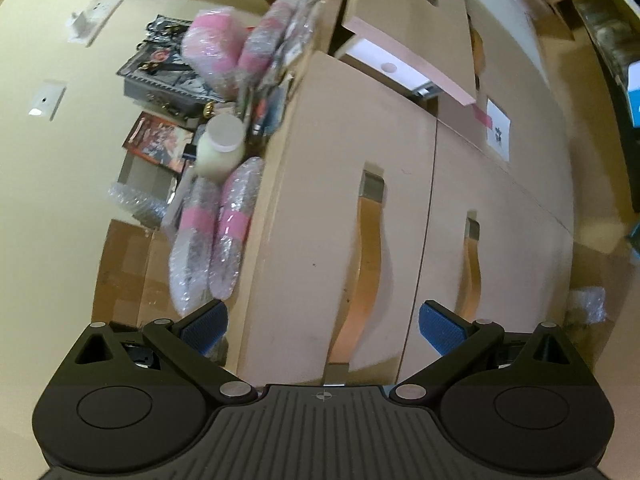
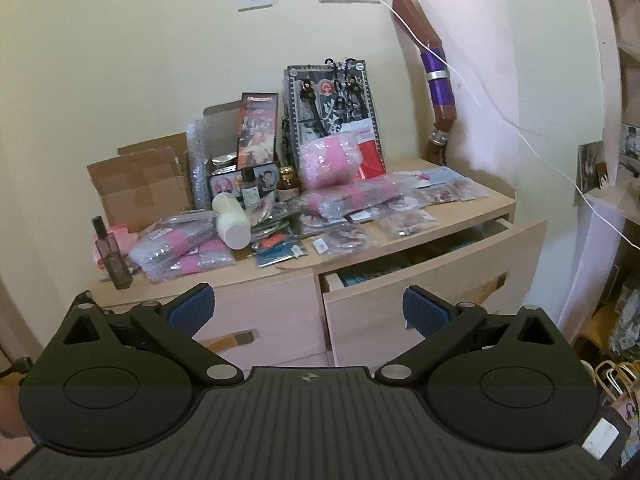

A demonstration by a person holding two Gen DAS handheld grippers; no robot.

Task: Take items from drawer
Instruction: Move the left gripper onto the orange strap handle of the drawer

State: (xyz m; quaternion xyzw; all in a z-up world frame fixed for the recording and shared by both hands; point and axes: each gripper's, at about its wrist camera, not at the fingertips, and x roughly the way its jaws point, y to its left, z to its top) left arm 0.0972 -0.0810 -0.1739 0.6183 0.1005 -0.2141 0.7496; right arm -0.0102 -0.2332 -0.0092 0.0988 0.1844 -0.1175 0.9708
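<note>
In the right wrist view a light wooden cabinet (image 2: pixel 472 196) has its upper right drawer (image 2: pixel 432 280) pulled out, with teal items (image 2: pixel 360 278) showing inside. My right gripper (image 2: pixel 306 312) hangs open and empty in front of the drawer's face, a short way off. The left wrist view is rolled sideways. There my left gripper (image 1: pixel 322 328) is open and empty, close to a closed drawer front, with that drawer's handle (image 1: pixel 368 256) lying ahead between the fingers. The open drawer (image 1: pixel 400 68) is farther off, at the top of that view.
The cabinet top is crowded with pink bubble-wrapped packets (image 2: pixel 184 254), a white bottle (image 2: pixel 230 220), badges in sleeves, a dark bottle (image 2: pixel 114 256) and an open cardboard box (image 2: pixel 136 188). A white cable (image 2: pixel 520 128) crosses the wall. Shelves and paper bags (image 2: pixel 616 380) stand at the right.
</note>
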